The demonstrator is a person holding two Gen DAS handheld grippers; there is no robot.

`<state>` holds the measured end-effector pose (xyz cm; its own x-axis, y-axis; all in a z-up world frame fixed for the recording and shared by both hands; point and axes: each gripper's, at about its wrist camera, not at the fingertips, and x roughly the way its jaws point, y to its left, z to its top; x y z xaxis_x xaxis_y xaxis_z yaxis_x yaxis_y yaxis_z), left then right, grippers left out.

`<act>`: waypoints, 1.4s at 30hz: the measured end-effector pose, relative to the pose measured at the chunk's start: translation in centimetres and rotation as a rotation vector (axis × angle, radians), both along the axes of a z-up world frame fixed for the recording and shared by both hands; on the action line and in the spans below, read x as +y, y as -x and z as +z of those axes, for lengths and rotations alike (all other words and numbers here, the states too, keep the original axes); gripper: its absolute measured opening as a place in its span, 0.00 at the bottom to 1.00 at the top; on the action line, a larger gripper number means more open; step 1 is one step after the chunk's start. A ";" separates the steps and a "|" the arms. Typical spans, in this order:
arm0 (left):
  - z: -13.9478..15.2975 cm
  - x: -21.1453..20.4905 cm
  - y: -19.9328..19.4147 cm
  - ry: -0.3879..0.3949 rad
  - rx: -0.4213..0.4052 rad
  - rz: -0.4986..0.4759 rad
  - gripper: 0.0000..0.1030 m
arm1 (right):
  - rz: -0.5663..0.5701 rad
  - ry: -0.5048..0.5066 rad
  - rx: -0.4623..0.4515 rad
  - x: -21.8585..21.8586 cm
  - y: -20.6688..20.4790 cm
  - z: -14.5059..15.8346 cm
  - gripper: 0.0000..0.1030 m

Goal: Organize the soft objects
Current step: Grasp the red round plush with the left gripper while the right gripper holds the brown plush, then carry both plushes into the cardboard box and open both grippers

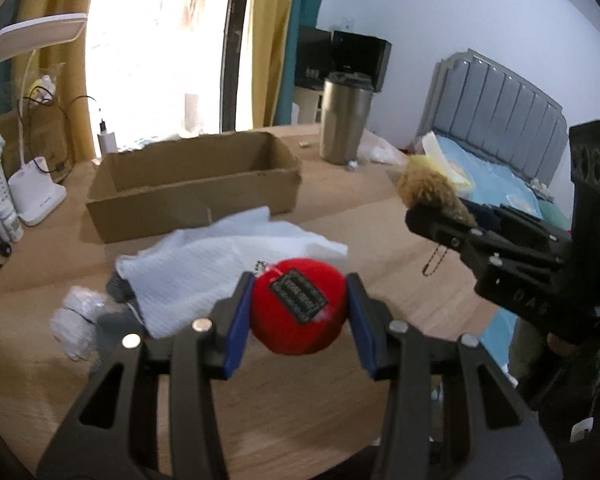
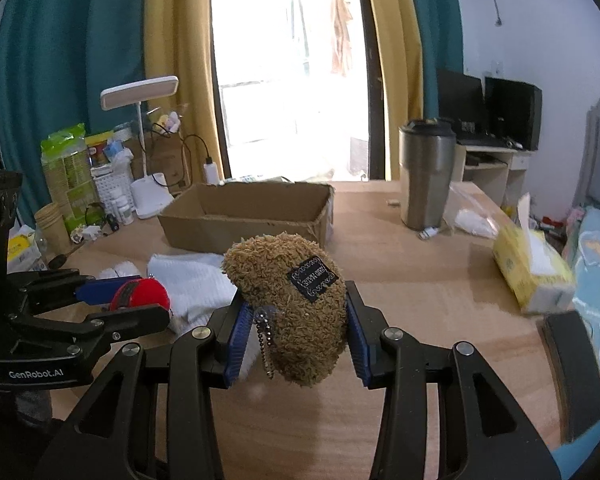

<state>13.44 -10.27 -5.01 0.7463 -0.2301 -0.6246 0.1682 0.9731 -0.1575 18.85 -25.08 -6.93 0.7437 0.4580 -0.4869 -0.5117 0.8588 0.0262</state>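
A red plush ball (image 1: 298, 312) is pinched in the left claw (image 1: 298, 320) and a brown fuzzy plush (image 2: 290, 312) in the right claw (image 2: 292, 336), both held above the counter (image 2: 420, 280), probably bound for the open cardboard box (image 2: 244, 216) beyond.

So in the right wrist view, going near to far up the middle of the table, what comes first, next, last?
Brown plush clamped in the right gripper → cardboard box → window.
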 end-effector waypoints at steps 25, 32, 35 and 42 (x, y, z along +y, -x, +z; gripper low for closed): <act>3.9 9.1 -4.7 0.052 -0.134 0.116 0.45 | 0.049 0.041 -0.053 6.1 -5.9 2.8 0.45; 4.1 9.8 -6.8 0.062 -0.142 0.114 0.45 | 0.051 0.045 -0.054 6.5 -8.2 2.9 0.45; 4.0 9.9 -7.9 0.066 -0.148 0.110 0.45 | 0.052 0.049 -0.057 6.8 -9.1 2.9 0.45; 3.8 10.1 -10.0 0.075 -0.151 0.107 0.45 | 0.060 0.048 -0.060 7.4 -10.9 3.0 0.45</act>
